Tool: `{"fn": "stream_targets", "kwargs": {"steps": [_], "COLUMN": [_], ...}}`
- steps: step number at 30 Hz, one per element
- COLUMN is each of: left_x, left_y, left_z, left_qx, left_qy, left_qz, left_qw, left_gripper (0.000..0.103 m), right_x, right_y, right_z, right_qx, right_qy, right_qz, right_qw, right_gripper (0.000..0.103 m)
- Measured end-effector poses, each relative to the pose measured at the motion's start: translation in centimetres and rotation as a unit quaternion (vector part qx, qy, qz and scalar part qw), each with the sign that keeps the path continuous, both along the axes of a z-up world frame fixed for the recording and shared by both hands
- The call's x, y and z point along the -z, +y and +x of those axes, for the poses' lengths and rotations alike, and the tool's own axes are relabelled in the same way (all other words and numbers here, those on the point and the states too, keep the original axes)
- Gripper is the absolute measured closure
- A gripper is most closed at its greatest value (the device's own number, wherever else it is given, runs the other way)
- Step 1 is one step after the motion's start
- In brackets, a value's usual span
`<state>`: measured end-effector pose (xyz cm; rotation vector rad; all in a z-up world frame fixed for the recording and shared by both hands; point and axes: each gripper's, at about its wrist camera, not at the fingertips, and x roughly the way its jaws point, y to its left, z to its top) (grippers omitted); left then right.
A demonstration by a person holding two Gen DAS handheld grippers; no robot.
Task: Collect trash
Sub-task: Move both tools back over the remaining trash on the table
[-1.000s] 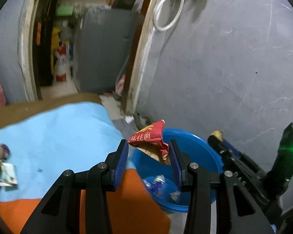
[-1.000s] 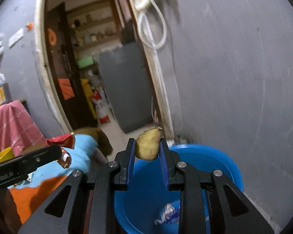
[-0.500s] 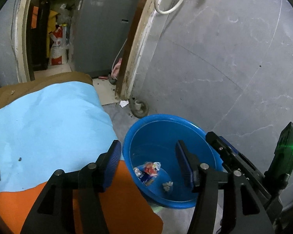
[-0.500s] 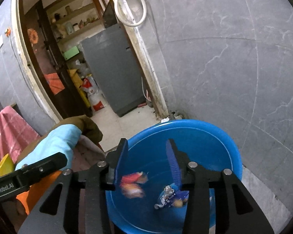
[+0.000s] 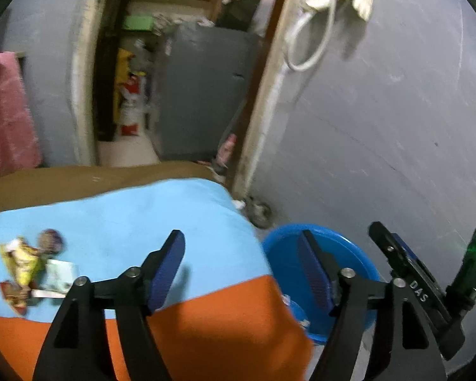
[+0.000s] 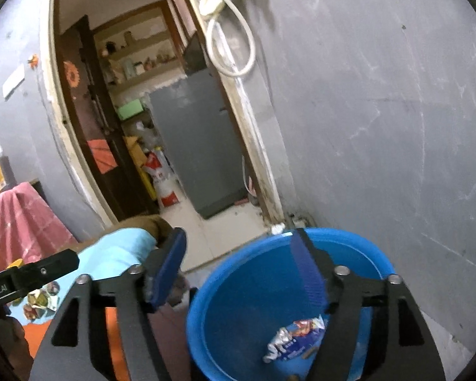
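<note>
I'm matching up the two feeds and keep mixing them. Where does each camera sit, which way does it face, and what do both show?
Left wrist: on the left gripper, jaws opening and empty, facing the blue cloth with wrappers; the right gripper shows at the right edge.
Right wrist: on the right gripper, jaws opening and empty, over the blue tub; the left gripper shows at left.
Shared: tub, cloth, doorway.

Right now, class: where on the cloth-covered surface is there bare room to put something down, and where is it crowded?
Free: the light blue cloth between the wrapper pile and the edge beside the blue basin, and the orange cloth nearer the camera. Crowded: the far left, where the wrappers lie.
</note>
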<state>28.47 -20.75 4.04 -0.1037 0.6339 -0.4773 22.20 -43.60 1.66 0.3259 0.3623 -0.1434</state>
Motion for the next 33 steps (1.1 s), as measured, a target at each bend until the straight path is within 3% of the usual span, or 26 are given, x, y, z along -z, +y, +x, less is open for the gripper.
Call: {"fn": "stream_targets", "kwargs": {"steps": [6,11,22,29,33], "left_x": [-1.9,-3.0,-3.0,-2.4,-1.5], "left_y": [5.4,9.5,16.9,20.5,22.3], "left_z": [-1.5,-3.6,-6.2,-6.7,-6.6], "left_qx": [-0.077,-0.164,-0.271,-0.295,-0.294], "left_qy": [-0.043,-0.104,-0.171,-0.165,-0.154], "left_qz": [-0.014,-0.014,0.011,0.02,0.029], "left_qw": [0.996,0.9808,0.9471,0.9408,0.943], "left_gripper": [0.014,0.004,0.003,0.003,0.003], "right_x": [-1.5,-2.8,-4.7,-4.6,-4.0], "right_y": [3.4,6.5,12.7,17.2,19.6], "right_z": [0.1,-0.6,-1.8,-1.1,-0.7], "right_qx": [-0.028,-0.046,-0.081,-0.118,-0.149], "right_qy": [-0.045,-0.097,-0.191,-0.197,-0.183], "right_qz": [-0.021,-0.037,-0.07,-0.106,-0.13], "right_qw": [0.998,0.994,0.976,0.967,0.963], "right_gripper": [0.017,0.0,0.0,0.0,0.0]}}
